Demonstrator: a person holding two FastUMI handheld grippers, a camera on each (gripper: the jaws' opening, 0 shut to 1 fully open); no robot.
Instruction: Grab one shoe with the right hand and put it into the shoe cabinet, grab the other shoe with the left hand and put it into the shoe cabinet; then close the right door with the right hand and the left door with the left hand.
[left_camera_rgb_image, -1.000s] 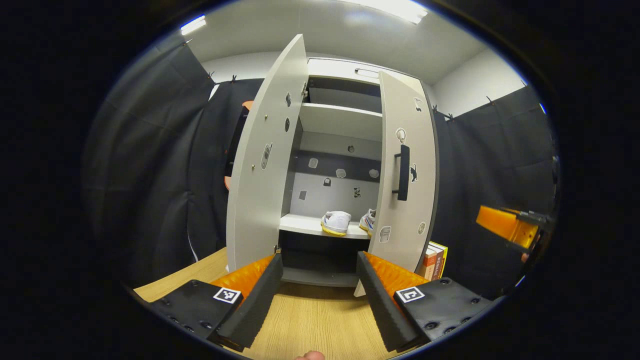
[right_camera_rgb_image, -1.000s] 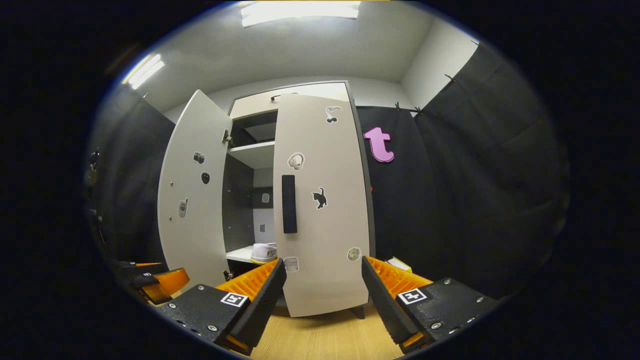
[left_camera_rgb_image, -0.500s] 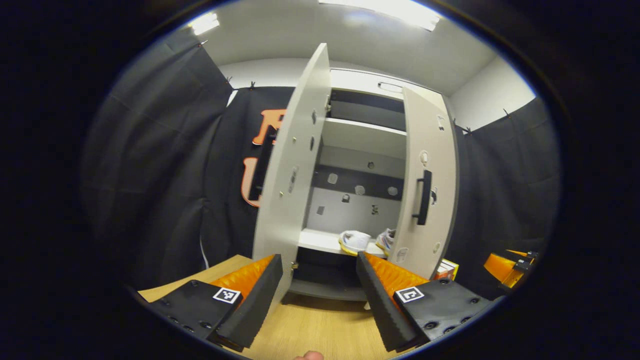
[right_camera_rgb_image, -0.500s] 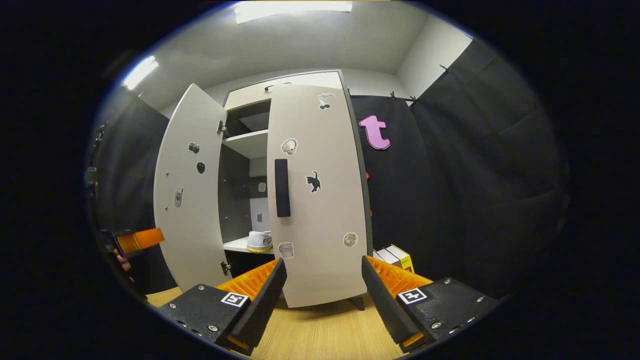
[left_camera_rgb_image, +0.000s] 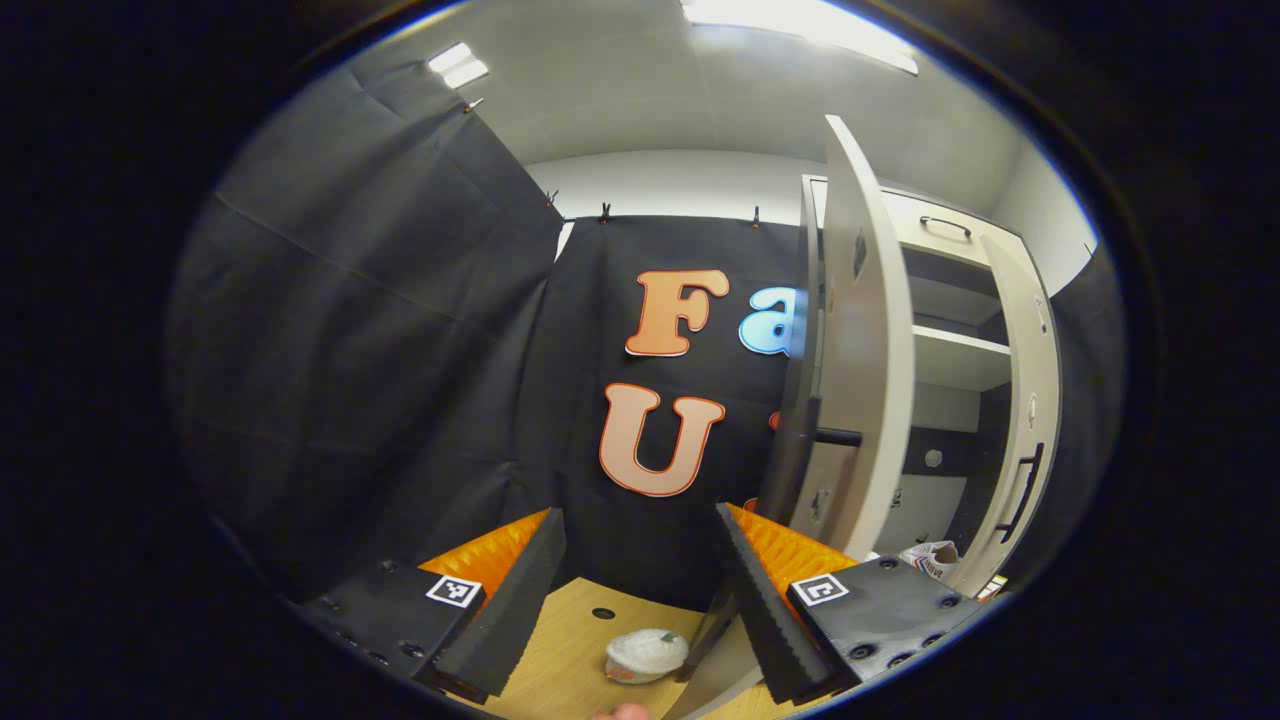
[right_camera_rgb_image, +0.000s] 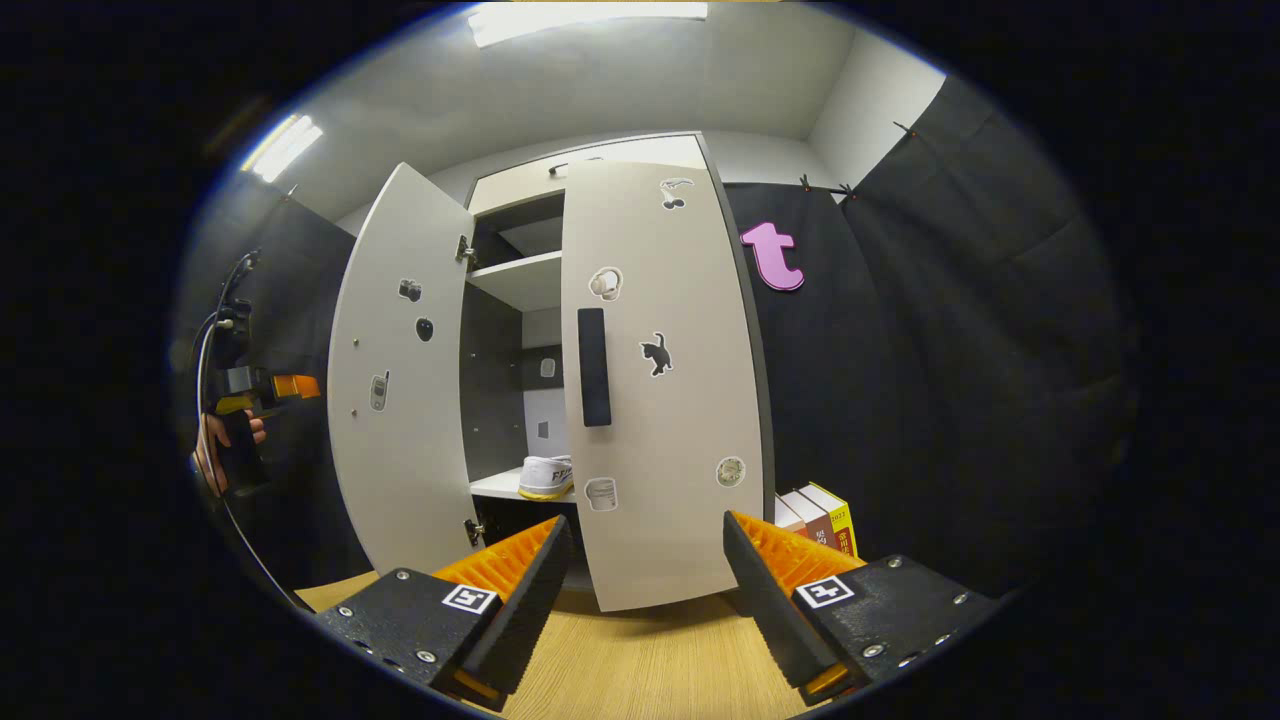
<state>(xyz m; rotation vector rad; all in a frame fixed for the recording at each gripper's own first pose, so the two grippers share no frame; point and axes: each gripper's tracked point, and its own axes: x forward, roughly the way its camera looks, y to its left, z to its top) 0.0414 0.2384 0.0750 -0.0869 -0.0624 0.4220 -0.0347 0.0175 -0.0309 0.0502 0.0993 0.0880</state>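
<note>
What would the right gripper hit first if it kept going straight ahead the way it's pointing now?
Most likely the right door of the shoe cabinet: its outer face stands straight ahead of the open right gripper, though depth is unclear.

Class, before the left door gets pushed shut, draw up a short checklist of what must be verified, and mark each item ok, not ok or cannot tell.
1. Shoe rests on the shelf inside the cabinet: ok.
2. Second shoe is inside: cannot tell.
3. Right door is fully shut: not ok, it stands ajar.
4. Left door is wide open, with nothing in its swing: ok.
5. Left gripper is open and empty: ok.
6. Right gripper is open and empty: ok.
</note>
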